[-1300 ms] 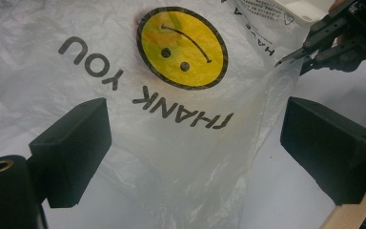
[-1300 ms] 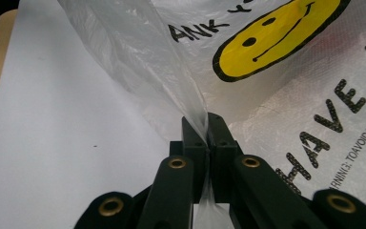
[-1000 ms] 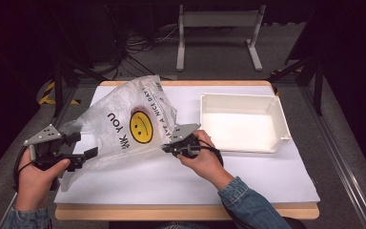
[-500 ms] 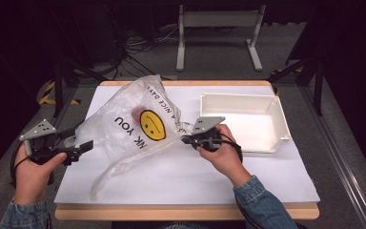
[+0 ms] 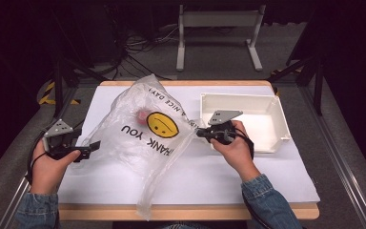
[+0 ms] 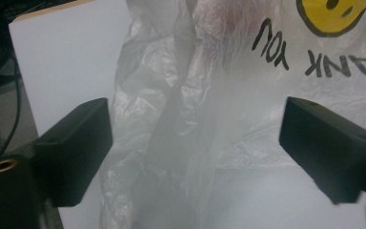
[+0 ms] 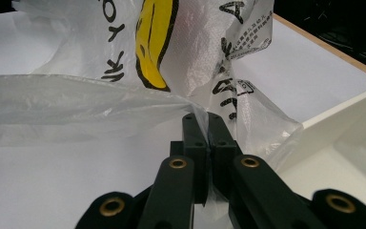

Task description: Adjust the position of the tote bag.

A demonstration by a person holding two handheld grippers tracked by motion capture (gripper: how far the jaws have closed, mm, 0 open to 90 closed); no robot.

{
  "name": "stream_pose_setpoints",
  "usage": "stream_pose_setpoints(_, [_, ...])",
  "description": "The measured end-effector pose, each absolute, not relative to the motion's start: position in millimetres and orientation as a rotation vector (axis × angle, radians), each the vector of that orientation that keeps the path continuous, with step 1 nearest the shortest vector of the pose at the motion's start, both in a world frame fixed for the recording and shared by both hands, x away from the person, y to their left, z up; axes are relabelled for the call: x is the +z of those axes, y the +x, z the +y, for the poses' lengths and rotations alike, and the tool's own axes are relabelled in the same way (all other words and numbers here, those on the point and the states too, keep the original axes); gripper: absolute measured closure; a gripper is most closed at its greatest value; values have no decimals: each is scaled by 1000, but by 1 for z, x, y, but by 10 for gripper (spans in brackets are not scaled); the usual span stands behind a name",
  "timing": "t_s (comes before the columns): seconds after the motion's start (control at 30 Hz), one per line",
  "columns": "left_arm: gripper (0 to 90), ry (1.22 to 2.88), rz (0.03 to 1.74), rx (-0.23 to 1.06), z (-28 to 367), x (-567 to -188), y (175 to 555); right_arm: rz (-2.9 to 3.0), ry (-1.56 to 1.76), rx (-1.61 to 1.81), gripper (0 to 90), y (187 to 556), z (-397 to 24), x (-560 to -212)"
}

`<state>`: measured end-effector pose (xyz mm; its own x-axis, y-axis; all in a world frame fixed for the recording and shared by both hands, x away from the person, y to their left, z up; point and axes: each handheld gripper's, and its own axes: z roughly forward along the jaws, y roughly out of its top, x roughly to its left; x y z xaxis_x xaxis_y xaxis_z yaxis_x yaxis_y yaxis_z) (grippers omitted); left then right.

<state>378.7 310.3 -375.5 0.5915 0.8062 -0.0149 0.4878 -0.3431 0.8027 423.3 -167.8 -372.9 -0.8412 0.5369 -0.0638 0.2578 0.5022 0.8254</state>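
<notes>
A see-through plastic bag with a yellow smiley face lies on the white sheet that covers the wooden table. It sits a bit toward 9 o'clock from the middle. Something pink shows inside it near the top, too blurry to name.

The right gripper sits at the bag's 3 o'clock edge. Its 2 jaws are squeezed together on a corner of the thin plastic, and the right gripper view shows the film pinched between them.

The left gripper is at the bag's 9 o'clock edge. Its 2 jaws stand wide apart, and in the left gripper view the crinkled bag lies between and just past them. I cannot tell if they touch it.

A white tray sits at 2 o'clock, just beside the right hand. 1 long tail of the bag hangs over the table's 6 o'clock edge. The sheet is bare and roomy at 5 o'clock.
</notes>
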Motion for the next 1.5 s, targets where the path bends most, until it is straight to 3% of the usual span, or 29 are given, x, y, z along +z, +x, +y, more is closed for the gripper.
stream_pose_setpoints(0.03, [391,2026,996,502,308,-376,379,2435,667,1263,894,424,-168,-373])
stream_pose_setpoints(0.2, [664,2048,938,499,301,-374,379,2425,666,1275,840,423,-167,-372])
stream_pose_setpoints(0.3, [871,2046,944,458,302,-373,378,2411,668,1291,678,421,-165,-371])
stream_pose_setpoints(0.43, [900,2015,935,420,304,-367,374,2410,620,1299,440,415,-159,-365])
stream_pose_setpoints(0.5, [900,1993,896,407,304,-361,371,2415,584,1302,363,409,-154,-359])
stream_pose_setpoints(0.7, [900,1970,865,442,304,-352,367,2411,502,1288,244,389,-143,-344])
stream_pose_setpoints(0.73, [844,1960,884,449,306,-353,368,2413,488,1291,229,386,-141,-342])
stream_pose_setpoints(0.83, [521,1946,953,506,309,-360,373,2425,455,1289,184,380,-138,-336])
stream_pose_setpoints(0.87, [456,1946,953,506,309,-360,373,2425,455,1289,184,380,-138,-336])
stream_pose_setpoints(0.9, [456,1944,990,512,310,-364,376,2432,453,1291,170,379,-138,-336])
stream_pose_setpoints(0.97, [257,1947,1026,515,311,-369,380,2453,440,1299,133,377,-138,-333])
stream_pose_setpoints(1.13, [179,2012,1074,476,312,-386,391,2463,431,1321,76,373,-140,-328])
stream_pose_setpoints(1.17, [197,2024,1081,460,312,-389,393,2459,428,1324,72,373,-141,-327])
stream_pose_setpoints(1.27, [400,2066,1084,359,311,-398,396,2451,424,1350,65,369,-143,-323])
stream_pose_setpoints(1.43, [864,2108,1043,276,304,-397,396,2453,446,1368,63,358,-132,-322])
stream_pose_setpoints(1.5, [899,2092,1016,248,300,-392,394,2480,453,1383,63,353,-120,-328])
